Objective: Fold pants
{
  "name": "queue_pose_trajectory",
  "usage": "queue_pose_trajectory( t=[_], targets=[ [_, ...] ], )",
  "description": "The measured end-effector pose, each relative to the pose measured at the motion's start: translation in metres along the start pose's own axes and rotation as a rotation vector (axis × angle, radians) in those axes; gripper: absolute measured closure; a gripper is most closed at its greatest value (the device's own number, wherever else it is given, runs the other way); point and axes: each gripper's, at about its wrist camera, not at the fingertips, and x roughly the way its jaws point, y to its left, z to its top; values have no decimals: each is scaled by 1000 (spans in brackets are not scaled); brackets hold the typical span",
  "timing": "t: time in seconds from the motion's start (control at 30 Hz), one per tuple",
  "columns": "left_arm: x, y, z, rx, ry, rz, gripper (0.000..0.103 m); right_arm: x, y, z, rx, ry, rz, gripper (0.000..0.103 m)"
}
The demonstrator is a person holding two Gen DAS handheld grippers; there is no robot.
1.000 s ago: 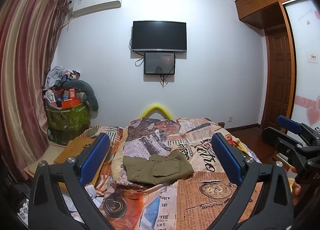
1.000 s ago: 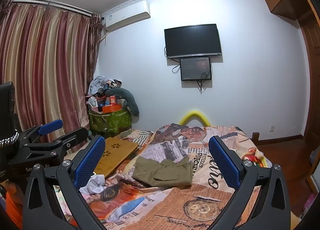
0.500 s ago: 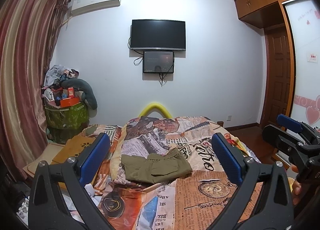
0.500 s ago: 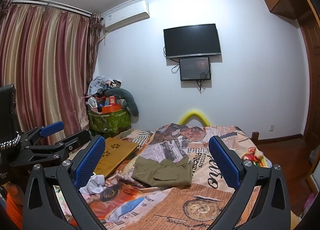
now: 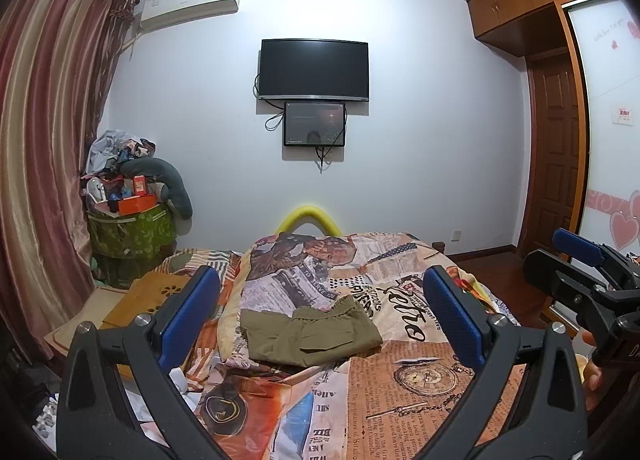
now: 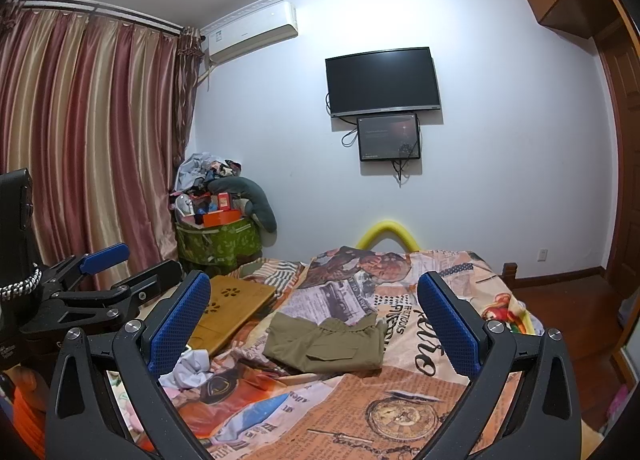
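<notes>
Olive-green pants (image 5: pixel 310 334) lie folded into a compact rectangle in the middle of the bed, also seen in the right wrist view as the pants (image 6: pixel 326 342). My left gripper (image 5: pixel 320 316) is held above the near part of the bed, open, well back from the pants, with nothing between its blue pads. My right gripper (image 6: pixel 316 324) is likewise open and empty, raised short of the pants. Each gripper shows at the edge of the other's view: the right gripper (image 5: pixel 580 276) at far right, the left gripper (image 6: pixel 108 276) at far left.
The bed wears a newspaper-print cover (image 5: pixel 408 380). A wooden lap tray (image 6: pixel 228 308) and crumpled white cloth (image 6: pixel 188 368) lie on its left side. A green bin piled with clutter (image 6: pixel 218 236) stands by the curtain (image 6: pixel 80 140). A TV (image 5: pixel 314 70) hangs on the far wall; a wooden door (image 5: pixel 554 152) is at right.
Both grippers have drifted very slightly, shifting the scene a little. The pants stay folded in place and both grippers stay open.
</notes>
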Motion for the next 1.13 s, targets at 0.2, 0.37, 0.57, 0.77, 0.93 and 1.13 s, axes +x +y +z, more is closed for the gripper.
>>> queue_pose_trajectory(
  t=[0.2, 0.37, 0.57, 0.77, 0.93, 1.13],
  targets=[
    [0, 2, 0, 0, -1, -7, 0, 0, 0, 0, 0, 0, -2, 0],
    [1, 1, 0, 6, 1, -8, 0, -2, -2, 0, 3, 1, -10, 0],
    [2, 0, 0, 9, 6, -14, 0, -2, -4, 1, 4, 2, -12, 0],
    [5, -2, -1, 12, 19, -22, 0, -2, -5, 1, 4, 4, -12, 0],
    [6, -2, -2, 3, 18, -23, 0, -3, -4, 1, 3, 7, -12, 0],
    [9, -1, -4, 1, 29, -26, 0, -3, -4, 1, 3, 10, -12, 0]
  ],
)
